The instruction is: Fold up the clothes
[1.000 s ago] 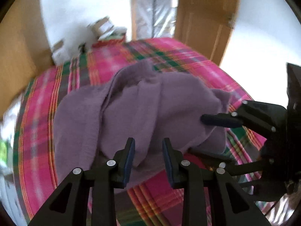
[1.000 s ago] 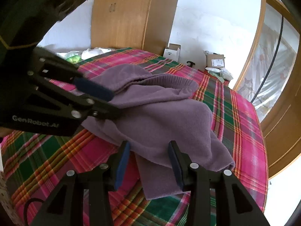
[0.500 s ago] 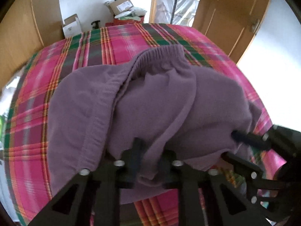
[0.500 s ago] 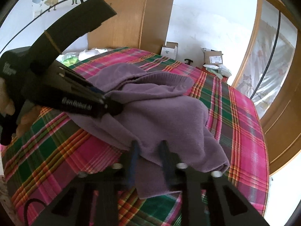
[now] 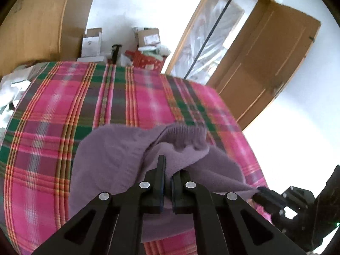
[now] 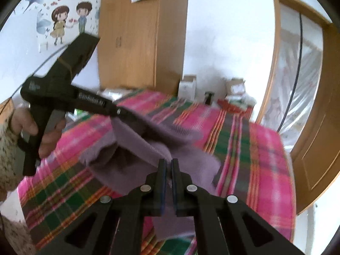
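A bed with a pink and green plaid cover (image 5: 131, 106) fills the room's middle. Behind it stand a tall wooden wardrobe (image 6: 129, 42) and white walls, one bearing a cartoon sticker of two children (image 6: 70, 19). Cardboard boxes (image 5: 91, 42) sit by the far wall. A wooden door (image 5: 265, 63) stands open beside plastic-covered glass (image 5: 208, 40). Daylight is bright.

Purple garment (image 5: 119, 161): soft fleecy matt cloth, ribbed hem; plaid bedspread (image 5: 63, 110) woven cloth; door (image 5: 261, 68) at two o'clock smooth wood.

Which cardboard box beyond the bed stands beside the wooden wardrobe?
The white box, directly beside the wardrobe; the brown box sits further right, above the red crate.
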`<state>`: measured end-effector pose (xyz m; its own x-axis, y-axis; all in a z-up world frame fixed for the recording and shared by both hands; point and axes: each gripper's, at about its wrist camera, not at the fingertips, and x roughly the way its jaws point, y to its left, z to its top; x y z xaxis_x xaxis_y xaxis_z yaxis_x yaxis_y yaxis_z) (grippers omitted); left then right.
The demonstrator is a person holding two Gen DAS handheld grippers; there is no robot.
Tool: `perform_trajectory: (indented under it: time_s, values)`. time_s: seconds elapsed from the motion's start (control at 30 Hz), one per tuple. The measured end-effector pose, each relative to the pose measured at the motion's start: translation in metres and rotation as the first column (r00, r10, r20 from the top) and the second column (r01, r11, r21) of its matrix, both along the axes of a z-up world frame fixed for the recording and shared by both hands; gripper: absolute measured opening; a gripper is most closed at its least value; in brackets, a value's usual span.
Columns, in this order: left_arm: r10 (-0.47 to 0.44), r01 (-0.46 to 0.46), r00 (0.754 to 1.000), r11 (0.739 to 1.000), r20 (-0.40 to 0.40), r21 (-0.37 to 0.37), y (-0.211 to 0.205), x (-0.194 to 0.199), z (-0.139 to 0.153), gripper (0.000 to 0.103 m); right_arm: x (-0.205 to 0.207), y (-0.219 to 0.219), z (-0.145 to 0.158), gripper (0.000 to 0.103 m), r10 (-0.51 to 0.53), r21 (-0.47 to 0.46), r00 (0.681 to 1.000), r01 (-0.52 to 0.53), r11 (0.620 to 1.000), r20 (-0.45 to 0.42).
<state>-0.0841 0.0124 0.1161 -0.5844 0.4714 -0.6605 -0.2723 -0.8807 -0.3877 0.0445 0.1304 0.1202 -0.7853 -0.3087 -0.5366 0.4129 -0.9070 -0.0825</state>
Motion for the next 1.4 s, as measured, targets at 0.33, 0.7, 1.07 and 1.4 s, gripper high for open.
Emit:
perform_trajectory:
  time_s: [0.33,0.7,1.07,1.4]
  values:
    - [0.060,-0.056,0.993,0.997,-0.102,0.049,-0.011,-0.023,0.037,0.004,-0.046,-0.016,0.048,0.004,-0.056,0.050,0.988,0.064,0.997,-0.146]
    - [0.122,-0.119,0.991,0.992,-0.050,0.050,-0.019,-0.086,0.022,0.004,-0.144,-0.035,0.035,0.004,-0.142,0.118,0.988,0.149,0.982,-0.068]
    - [0.075,-0.075,0.997,0.997,0.007,0.023,-0.017,-0.123,-0.015,0.014,-0.225,-0.028,-0.029,0.004,-0.280,0.232,0.951,0.245,0.941,0.131]
    - [0.034,-0.041,0.996,0.995,0.079,0.086,-0.038,-0.094,-0.025,0.031,-0.222,0.000,-0.027,0.022,-0.330,0.099,0.903,0.314,0.944,0.275]
